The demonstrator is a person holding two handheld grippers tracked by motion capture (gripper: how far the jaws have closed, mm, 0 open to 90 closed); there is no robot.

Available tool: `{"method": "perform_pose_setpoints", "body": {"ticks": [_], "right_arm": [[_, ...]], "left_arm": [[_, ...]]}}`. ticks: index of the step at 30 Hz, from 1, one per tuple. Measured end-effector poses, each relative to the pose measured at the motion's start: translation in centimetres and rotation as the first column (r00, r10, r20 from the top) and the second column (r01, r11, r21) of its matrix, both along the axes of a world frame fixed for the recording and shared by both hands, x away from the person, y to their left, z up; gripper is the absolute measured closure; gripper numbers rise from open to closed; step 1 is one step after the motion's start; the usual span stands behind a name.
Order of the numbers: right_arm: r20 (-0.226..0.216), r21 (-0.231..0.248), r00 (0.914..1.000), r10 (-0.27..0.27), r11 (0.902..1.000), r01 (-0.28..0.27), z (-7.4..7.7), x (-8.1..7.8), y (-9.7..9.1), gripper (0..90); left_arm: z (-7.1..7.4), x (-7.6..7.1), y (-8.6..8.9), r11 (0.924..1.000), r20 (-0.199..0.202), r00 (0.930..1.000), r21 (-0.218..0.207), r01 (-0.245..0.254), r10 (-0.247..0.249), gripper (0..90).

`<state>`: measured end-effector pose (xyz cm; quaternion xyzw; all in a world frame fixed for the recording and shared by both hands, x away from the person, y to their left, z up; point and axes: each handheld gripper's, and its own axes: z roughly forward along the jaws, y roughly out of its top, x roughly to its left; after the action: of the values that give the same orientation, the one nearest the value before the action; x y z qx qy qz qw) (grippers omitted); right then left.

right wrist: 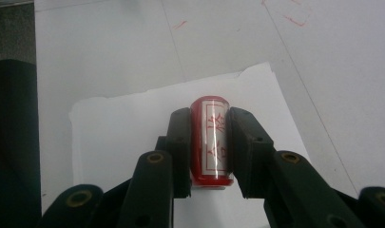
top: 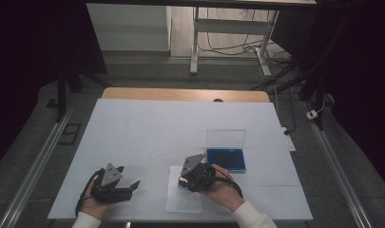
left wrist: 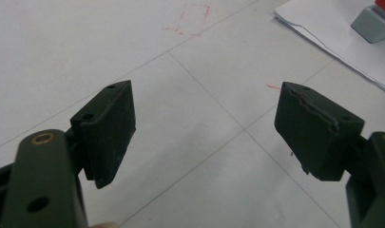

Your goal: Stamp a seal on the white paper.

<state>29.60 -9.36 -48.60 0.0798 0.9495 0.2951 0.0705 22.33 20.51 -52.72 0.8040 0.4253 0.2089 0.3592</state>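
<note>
Red stamp is clamped tight between the right gripper pads, sitting over the white paper sheet. Left gripper rests on the table nearby, jaws wide apart, holding nothing.

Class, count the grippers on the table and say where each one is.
2. The left gripper rests open at the table's near left; the right gripper holds a red stamp over the white paper sheet.

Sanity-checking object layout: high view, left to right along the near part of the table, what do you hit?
left gripper → sheet of paper → right gripper, shut on a red stamp over the paper → blue ink pad case with its clear lid raised.
</note>
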Motion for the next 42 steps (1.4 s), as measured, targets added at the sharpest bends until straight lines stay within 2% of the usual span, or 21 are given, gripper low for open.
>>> {"method": "perform_pose_setpoints", "body": {"ticks": [7,25,31,34,42], "right_arm": [[0.015,-0.014,0.9999,0.003,0.9999,-0.002,0.03,-0.13,0.10,70.2],[0.003,-0.040,1.0000,-0.004,0.9992,0.004,-0.20,-0.07,0.26,70.7],[-0.013,-0.005,0.9999,-0.007,1.0000,0.007,-0.57,0.14,-0.04,70.9],[-0.009,-0.018,1.0000,-0.005,0.9998,0.005,-0.51,0.12,0.02,70.9],[-0.020,-0.009,0.9997,-0.015,0.9999,0.014,-0.60,0.13,-0.03,71.0]], "left_arm": [[-0.06,0.03,-0.04,1.0000,-0.003,1.0000,0.005,-0.001,0.001,21.8],[-0.07,0.00,-0.12,0.9999,-0.004,1.0000,0.011,-0.001,0.001,21.9],[-0.06,0.00,-0.10,0.9999,-0.005,1.0000,0.012,-0.002,0.003,21.9],[-0.07,0.01,-0.06,0.9999,-0.005,1.0000,0.010,-0.003,0.003,21.8],[-0.09,0.03,-0.06,0.9999,-0.006,1.0000,0.012,-0.001,0.001,22.0]]}}
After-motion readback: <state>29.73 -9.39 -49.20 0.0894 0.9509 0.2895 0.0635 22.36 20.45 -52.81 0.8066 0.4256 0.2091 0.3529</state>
